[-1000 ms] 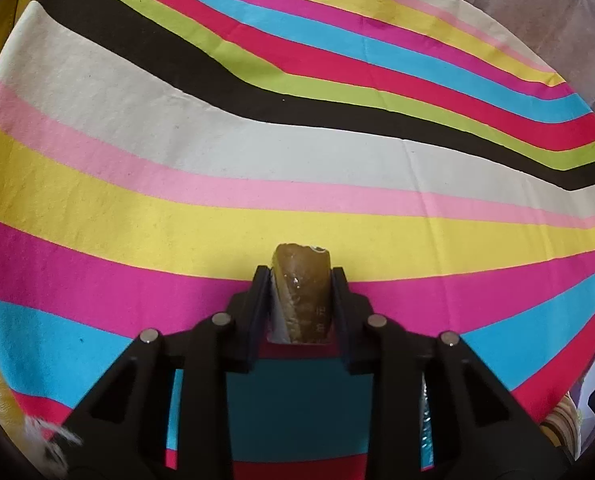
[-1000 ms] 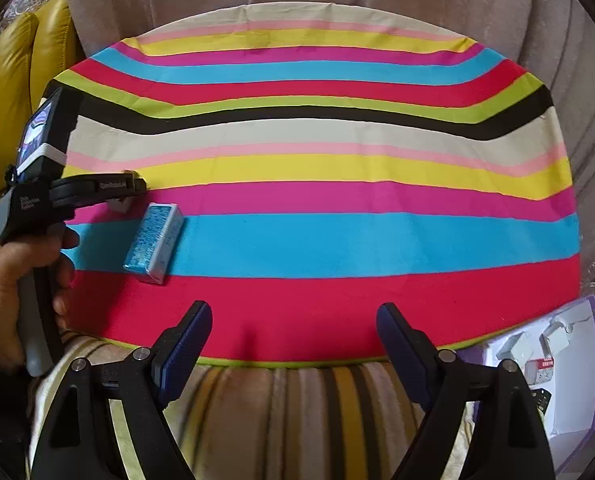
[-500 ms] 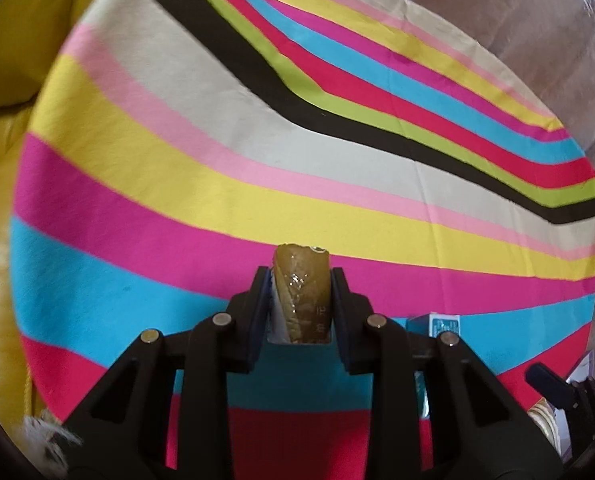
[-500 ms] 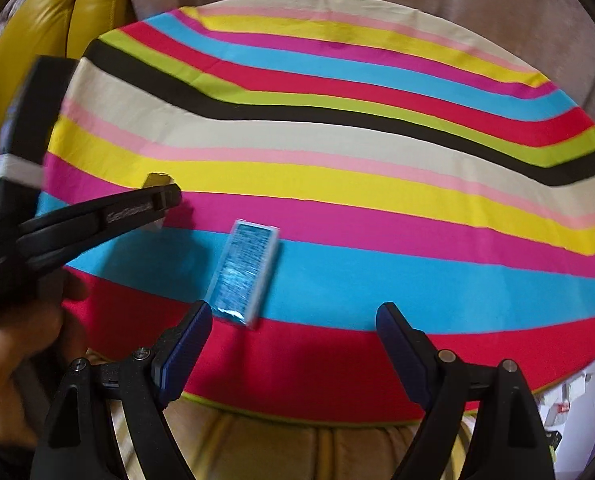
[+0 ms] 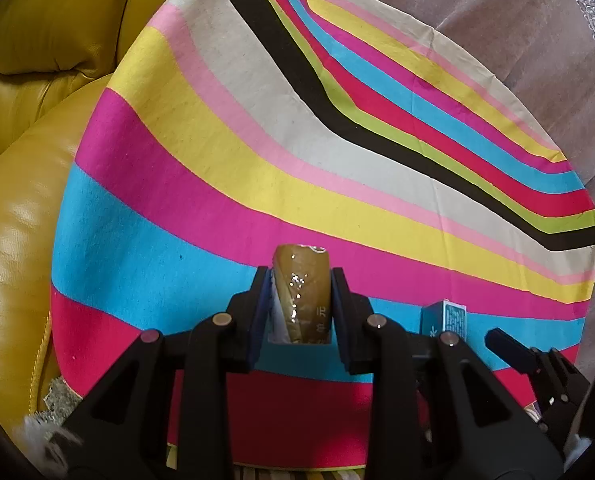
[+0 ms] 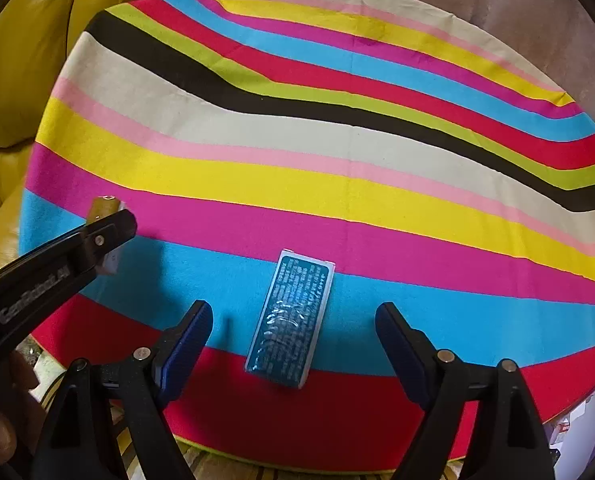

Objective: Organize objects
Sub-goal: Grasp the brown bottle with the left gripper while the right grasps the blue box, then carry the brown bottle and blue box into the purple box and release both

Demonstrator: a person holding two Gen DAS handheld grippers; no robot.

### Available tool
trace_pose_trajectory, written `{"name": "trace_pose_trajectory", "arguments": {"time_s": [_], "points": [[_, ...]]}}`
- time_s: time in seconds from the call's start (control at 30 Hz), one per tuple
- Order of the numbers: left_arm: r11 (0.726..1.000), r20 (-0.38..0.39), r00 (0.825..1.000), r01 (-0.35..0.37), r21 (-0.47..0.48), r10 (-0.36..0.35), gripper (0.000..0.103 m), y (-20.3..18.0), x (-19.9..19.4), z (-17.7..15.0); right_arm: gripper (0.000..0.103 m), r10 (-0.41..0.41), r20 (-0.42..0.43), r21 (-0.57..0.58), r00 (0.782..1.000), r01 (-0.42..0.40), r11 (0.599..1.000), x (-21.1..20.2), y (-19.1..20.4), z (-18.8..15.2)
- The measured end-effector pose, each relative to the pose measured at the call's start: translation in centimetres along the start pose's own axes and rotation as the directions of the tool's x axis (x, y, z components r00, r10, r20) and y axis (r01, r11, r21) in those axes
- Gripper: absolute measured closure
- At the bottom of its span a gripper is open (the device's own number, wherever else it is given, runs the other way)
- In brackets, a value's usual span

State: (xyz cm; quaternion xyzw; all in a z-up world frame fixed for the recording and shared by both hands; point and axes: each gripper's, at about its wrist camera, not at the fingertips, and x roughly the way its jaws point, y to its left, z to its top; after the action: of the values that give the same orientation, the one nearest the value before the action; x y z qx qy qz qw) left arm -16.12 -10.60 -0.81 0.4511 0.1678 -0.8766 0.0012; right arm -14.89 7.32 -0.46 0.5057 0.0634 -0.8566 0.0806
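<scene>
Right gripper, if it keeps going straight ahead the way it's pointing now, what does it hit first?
Most likely the blue box, which lies lengthwise on the striped cloth directly between the open jaws of the right gripper. Depth is unclear, so it could meet the cloth around the box at about the same moment.

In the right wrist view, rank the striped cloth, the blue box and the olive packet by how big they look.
1. striped cloth, fills most of the view.
2. blue box.
3. olive packet, mostly hidden behind the left gripper, so its real size is unsure.
</scene>
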Motion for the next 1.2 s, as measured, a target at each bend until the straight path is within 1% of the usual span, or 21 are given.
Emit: {"name": "trace_pose_trajectory", "arguments": {"time_s": [0.1,0.13,0.17,0.23,0.27,0.33,0.4,0.73,0.87,0.97,1.2], "points": [[1.000,-0.003,1.000,0.006,0.006,-0.006,0.070,-0.1,-0.1,-0.2,0.028,-0.005,-0.014,-0.010,1.000,0.005,1.000,0.6,0.2,0.1],[1.000,-0.005,1.000,0.009,0.009,-0.009,0.070,-0.2,-0.1,-0.3,0.035,-0.002,-0.024,-0.012,1.000,0.002,1.000,0.9,0.3,0.2],[1.000,-0.005,1.000,0.010,0.009,-0.010,0.070,-0.2,-0.2,-0.4,0.039,0.000,-0.033,-0.012,0.999,-0.001,1.000,1.2,0.3,0.2],[1.000,-0.006,1.000,0.013,0.012,-0.013,0.070,-0.4,-0.4,-0.6,0.054,0.009,-0.061,-0.007,0.998,-0.009,1.000,2.0,0.1,0.1],[1.000,-0.007,1.000,0.016,0.013,-0.016,0.070,-0.5,-0.5,-0.7,0.055,0.023,-0.069,0.002,0.997,-0.023,1.000,2.2,0.0,0.1],[1.000,-0.008,1.000,0.019,0.017,-0.019,0.070,-0.7,-0.8,-1.0,0.064,0.027,-0.064,0.006,0.998,-0.027,1.000,2.2,-0.2,0.2],[1.000,-0.008,1.000,0.022,0.021,-0.022,0.070,-0.9,-1.1,-1.3,0.069,0.029,-0.061,0.002,0.998,-0.029,1.000,2.0,-0.2,0.1],[0.997,-0.021,0.998,0.067,0.035,-0.066,0.070,-2.5,-3.2,-3.3,0.069,0.029,-0.020,0.039,0.999,-0.029,0.999,-0.6,-2.5,-1.3],[0.994,-0.028,0.995,0.097,0.044,-0.095,0.070,-3.6,-4.1,-3.9,0.069,0.008,0.006,0.049,1.000,-0.009,0.999,-2.1,-3.4,-1.9],[0.991,-0.046,0.991,0.128,0.047,-0.126,0.070,-4.5,-4.5,-4.4,0.069,0.005,0.005,0.071,1.000,-0.005,0.997,-3.3,-4.6,-3.0],[0.982,-0.073,0.986,0.155,0.110,-0.148,0.070,-7.9,-5.2,-6.3,0.069,-0.010,0.020,0.124,1.000,0.008,0.992,-5.5,-7.3,-5.0]]}}
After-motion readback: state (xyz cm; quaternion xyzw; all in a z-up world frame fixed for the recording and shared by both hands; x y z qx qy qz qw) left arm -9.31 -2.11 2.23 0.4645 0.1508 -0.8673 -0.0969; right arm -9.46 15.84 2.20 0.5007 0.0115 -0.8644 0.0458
